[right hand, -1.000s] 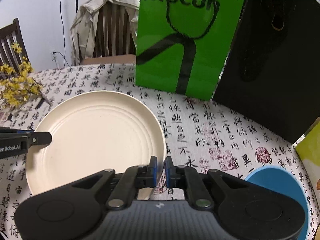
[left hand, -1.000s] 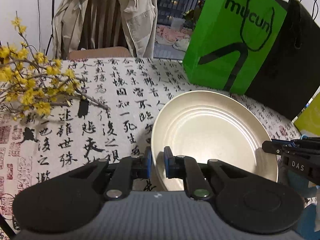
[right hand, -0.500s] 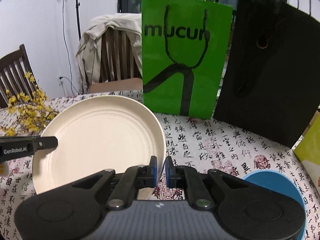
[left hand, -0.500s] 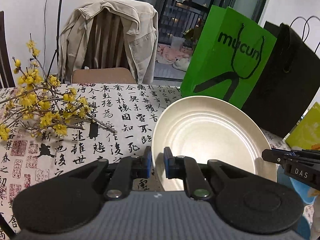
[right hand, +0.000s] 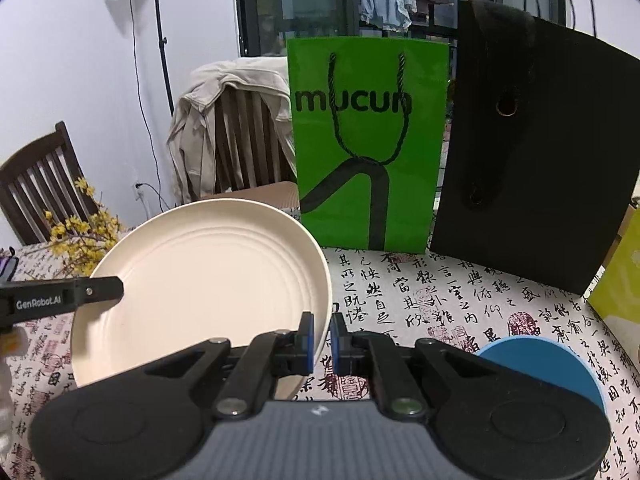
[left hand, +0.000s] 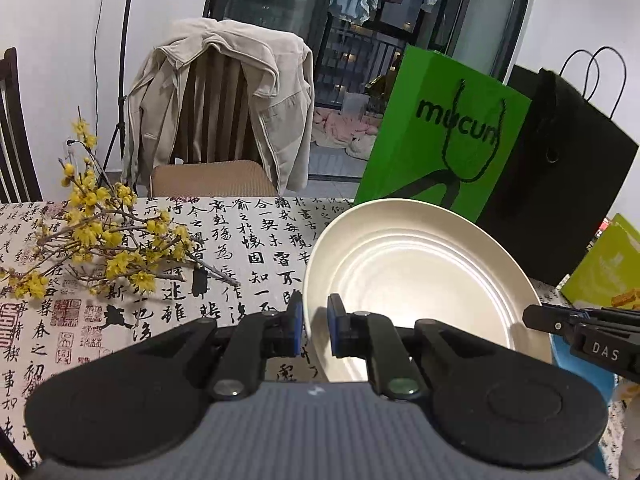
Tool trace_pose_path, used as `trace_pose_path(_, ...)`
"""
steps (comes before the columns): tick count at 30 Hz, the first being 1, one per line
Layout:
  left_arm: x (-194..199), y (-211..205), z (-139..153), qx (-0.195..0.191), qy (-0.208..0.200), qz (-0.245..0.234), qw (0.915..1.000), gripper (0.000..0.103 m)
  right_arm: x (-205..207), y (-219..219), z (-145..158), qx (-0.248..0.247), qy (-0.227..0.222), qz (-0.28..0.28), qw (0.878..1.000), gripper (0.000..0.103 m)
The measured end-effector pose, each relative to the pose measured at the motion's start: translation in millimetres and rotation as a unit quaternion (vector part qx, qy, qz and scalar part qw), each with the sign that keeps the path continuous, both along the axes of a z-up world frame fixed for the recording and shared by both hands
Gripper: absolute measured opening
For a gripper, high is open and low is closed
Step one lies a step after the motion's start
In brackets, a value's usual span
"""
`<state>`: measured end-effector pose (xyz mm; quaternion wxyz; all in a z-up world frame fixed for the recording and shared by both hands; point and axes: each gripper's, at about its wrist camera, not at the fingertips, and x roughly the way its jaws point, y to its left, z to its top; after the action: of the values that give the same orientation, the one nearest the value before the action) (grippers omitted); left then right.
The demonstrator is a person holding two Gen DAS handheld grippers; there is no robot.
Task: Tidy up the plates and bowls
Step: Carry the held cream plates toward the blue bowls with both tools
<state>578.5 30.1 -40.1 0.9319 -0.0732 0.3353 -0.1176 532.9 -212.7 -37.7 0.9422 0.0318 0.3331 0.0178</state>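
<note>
At the far left of the table, sprigs of yellow blossom (left hand: 100, 248) lie on the calligraphy-printed tablecloth (left hand: 248, 240), with a chair draped in a beige jacket (left hand: 224, 96) behind it. The left gripper (left hand: 314, 326) is clenched on the left rim of the cream plate (left hand: 420, 276), its blue pads pressing either side of the edge. The plate is held tilted above the cloth, between the two tools, in front of the green paper bag (right hand: 368, 140). The right gripper (right hand: 321, 340) grasps the plate's right rim in the same way, pads closed tight on the edge. Right of the green bag stands a black paper bag (right hand: 532, 160). Near the right gripper, low on the cloth, lies a blue plate (right hand: 548, 364), partly hidden behind the tool's body.
</note>
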Motion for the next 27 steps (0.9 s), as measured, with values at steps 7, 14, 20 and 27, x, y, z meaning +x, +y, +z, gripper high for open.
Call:
trace_pose_path(7, -25.6, -0.7, 17.7, 0.016, -0.024, 0.017, 0.9994, 0.013, -25.0, 6.0, 12.3, -0.006, -0.023, 0.011, 1.000, 0.008)
trace_pose_path(14, -51.4, 5.0, 34.1, 0.020, -0.035, 0.025, 0.9989, 0.013, -52.2, 11.7, 27.9, 0.003, -0.045, 0.015, 0.999, 0.008)
trace_pose_path(20, -77.7, 9.4, 48.0, 0.028, -0.049, 0.028, 0.9980, 0.013, -78.3, 17.1, 39.1, 0.014, -0.064, 0.018, 0.998, 0.008)
trace_pose_path(27, -106.2, 11.3, 62.1, 0.035, -0.062, 0.033, 0.9969, 0.013, -106.6, 23.4, 47.7, 0.022, -0.082, 0.015, 0.996, 0.008)
